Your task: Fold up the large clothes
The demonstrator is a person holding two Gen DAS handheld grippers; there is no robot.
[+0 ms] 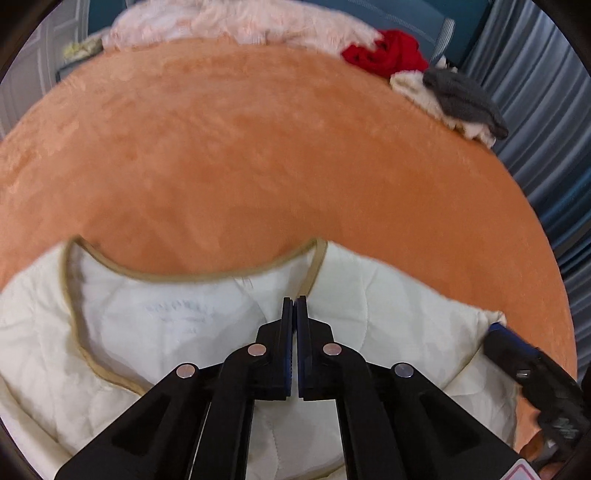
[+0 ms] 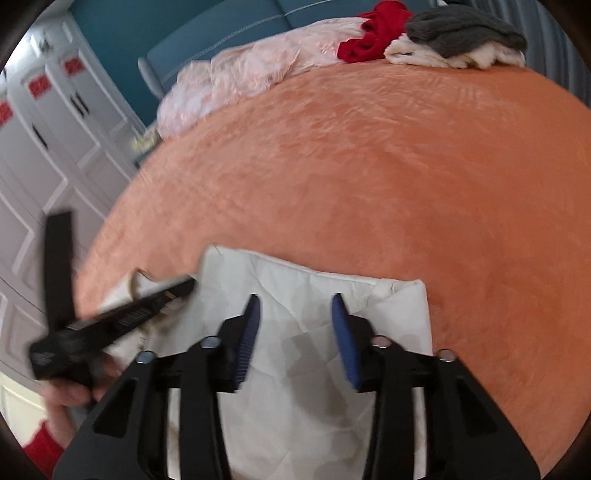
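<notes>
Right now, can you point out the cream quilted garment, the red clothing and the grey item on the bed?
Cream quilted garment (image 1: 177,325): left wrist view, on its inner lining below the neckline.
Red clothing (image 1: 388,51): left wrist view, middle of the bundle.
Grey item (image 2: 461,26): right wrist view, on its upper surface.

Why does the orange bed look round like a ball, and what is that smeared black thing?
Both views: fisheye lens bends the orange bedspread and darkens the corners. Right wrist view: the left claw is motion-blurred; the right claw looks sharp.
</notes>
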